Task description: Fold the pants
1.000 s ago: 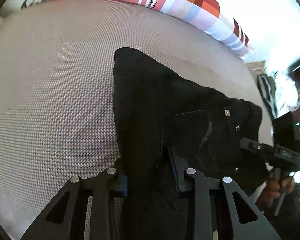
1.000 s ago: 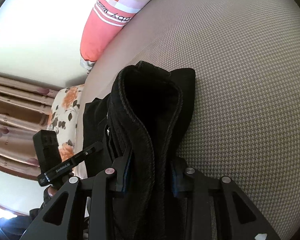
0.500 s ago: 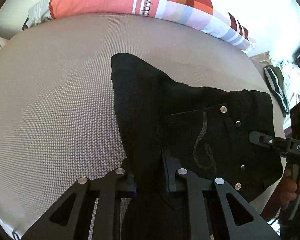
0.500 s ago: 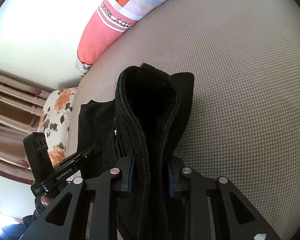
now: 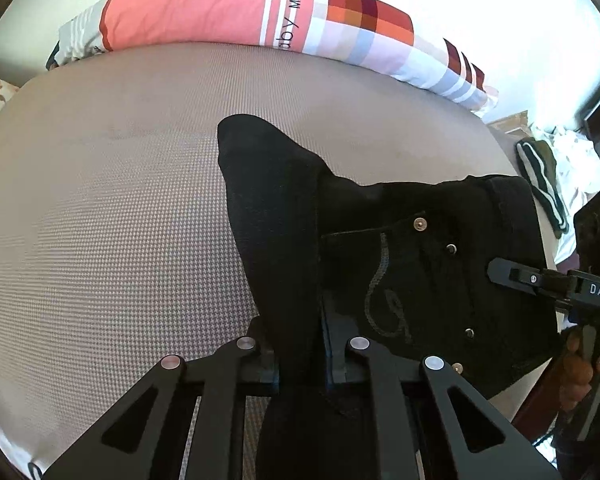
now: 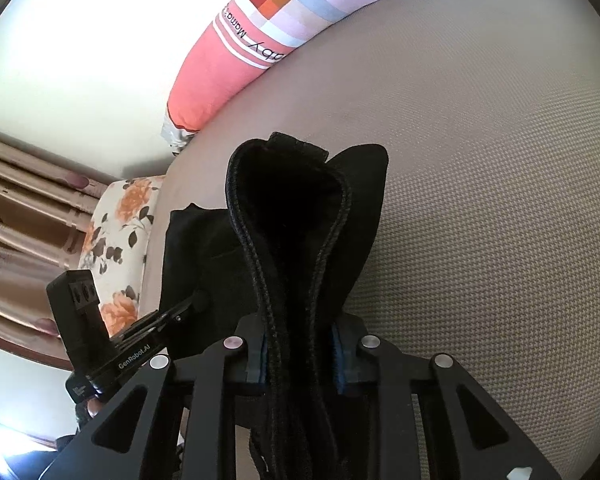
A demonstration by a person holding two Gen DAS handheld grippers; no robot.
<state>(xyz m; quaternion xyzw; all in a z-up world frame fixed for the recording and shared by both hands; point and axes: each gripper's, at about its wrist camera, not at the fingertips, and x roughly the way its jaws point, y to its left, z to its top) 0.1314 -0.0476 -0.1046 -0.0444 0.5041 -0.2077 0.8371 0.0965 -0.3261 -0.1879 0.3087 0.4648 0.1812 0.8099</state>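
Note:
Black pants (image 5: 420, 240) hang folded above a beige bed (image 5: 120, 200), a stitched back pocket facing the left wrist view. My left gripper (image 5: 300, 344) has a fold of the leg fabric between its pads, and its jaws are closing on it. At the right edge of that view, my right gripper (image 5: 496, 272) grips the waistband side. In the right wrist view my right gripper (image 6: 298, 344) is shut on the thick bunched waistband of the pants (image 6: 288, 208). My left gripper (image 6: 196, 300) reaches into the cloth from the left there.
A long pink and checked pillow (image 5: 220, 12) lies along the bed's far edge. A floral cushion (image 6: 116, 240) and brown curtains (image 6: 20, 200) sit off the bed's left side. Heaped clothes (image 5: 548, 184) lie beyond its right side. A hand (image 5: 580, 364) holds the right gripper's handle.
Both grippers have risen with the pants, lifting the cloth off the bed. The left jaws have narrowed onto the fabric. More of the pillow shows.

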